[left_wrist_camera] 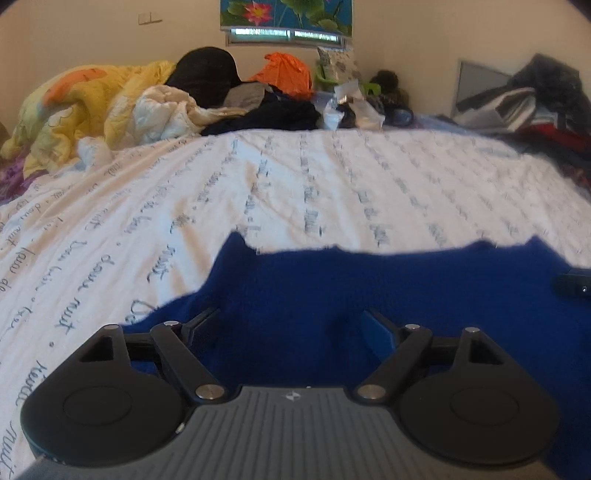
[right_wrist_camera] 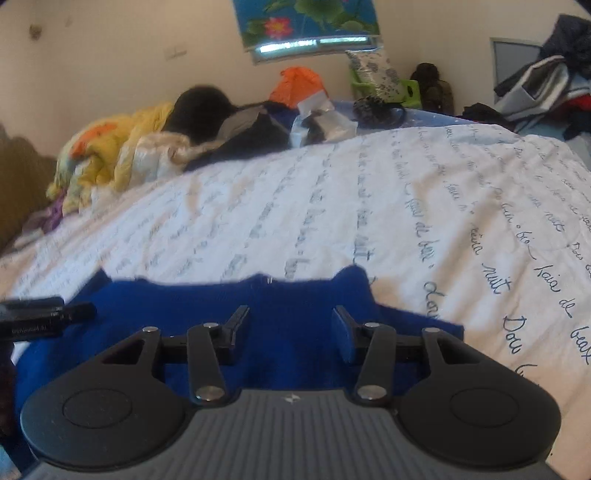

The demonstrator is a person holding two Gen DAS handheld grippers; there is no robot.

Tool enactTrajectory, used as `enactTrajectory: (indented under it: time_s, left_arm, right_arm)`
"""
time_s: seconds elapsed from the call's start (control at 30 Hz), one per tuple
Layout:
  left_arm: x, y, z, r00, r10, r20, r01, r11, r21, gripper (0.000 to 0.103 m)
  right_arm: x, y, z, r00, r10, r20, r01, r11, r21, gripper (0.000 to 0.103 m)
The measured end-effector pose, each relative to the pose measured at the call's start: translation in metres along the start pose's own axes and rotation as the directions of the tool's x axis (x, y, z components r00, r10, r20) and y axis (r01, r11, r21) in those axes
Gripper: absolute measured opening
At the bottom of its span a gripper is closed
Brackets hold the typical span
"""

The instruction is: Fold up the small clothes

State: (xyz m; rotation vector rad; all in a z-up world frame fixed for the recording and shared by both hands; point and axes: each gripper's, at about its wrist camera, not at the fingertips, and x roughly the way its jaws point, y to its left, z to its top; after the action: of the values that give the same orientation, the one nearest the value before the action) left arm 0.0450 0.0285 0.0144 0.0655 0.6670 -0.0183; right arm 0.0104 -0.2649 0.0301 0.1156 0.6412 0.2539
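1. Left claw (left_wrist_camera: 291,332) is released: I see its two fingers spread wide above the blue garment (left_wrist_camera: 406,295), pads clear of the cloth, nothing pinched between them.
2. Right claw (right_wrist_camera: 288,334) is also released, its fingers parted less widely than the left's, poised over the same blue garment (right_wrist_camera: 229,302); I see no fabric caught between the pads.
3. From the left wrist view I catch the tip of the right claw as a dark piece at the garment's right edge; from the right wrist view the left claw shows as a black bar at the garment's left edge.
4. That blue garment lies spread on the bed, on the white bedspread (left_wrist_camera: 332,184) printed with lines of grey script. Its far edge runs roughly straight, with a small raised corner at each end.
5. I cannot tell how much of the garment reaches toward me, since both claw bodies hide its near part.
6. Beyond the garment, at the bed's far side, sits a heap: a yellow quilt (left_wrist_camera: 85,107) to the left, a black bundle (left_wrist_camera: 207,74) beside it, an orange bag (left_wrist_camera: 284,72) behind.
7. More clothes (left_wrist_camera: 535,99) are piled to the garment's far right, against the wall.
8. A flower-print blind (left_wrist_camera: 286,14) hangs on the wall above the heap.
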Motion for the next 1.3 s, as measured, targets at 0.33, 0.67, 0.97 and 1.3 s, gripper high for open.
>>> enactTrajectory:
  time_s: [0.33, 0.67, 0.97, 1.3]
  left_arm:
    - [0.009, 0.015, -0.001, 1.000, -0.022, -0.019, 0.021, 0.998, -0.051, 0.094]
    - [0.008, 0.016, -0.002, 0.999, -0.023, -0.025, 0.021, 0.998, -0.052, 0.098]
    - [-0.084, 0.093, -0.049, 1.000, 0.008, 0.012, -0.003, 0.908, -0.419, 0.103]
    - [-0.147, 0.125, -0.124, 0.970, -0.223, 0.094, 0.201, 0.528, -0.825, 0.102]
  right_arm:
    - [-0.006, -0.021, -0.013, 0.998, -0.058, -0.038, 0.059, 0.998, 0.024, 0.049]
    - [0.000, -0.004, -0.032, 1.000, -0.012, -0.009, 0.011, 1.000, -0.029, 0.090]
    - [-0.003, -0.002, -0.034, 1.000, -0.017, 0.003, 0.017, 0.999, -0.031, 0.090]
    - [-0.003, -0.003, -0.034, 1.000, -0.011, 0.006, 0.011, 1.000, -0.024, 0.090]
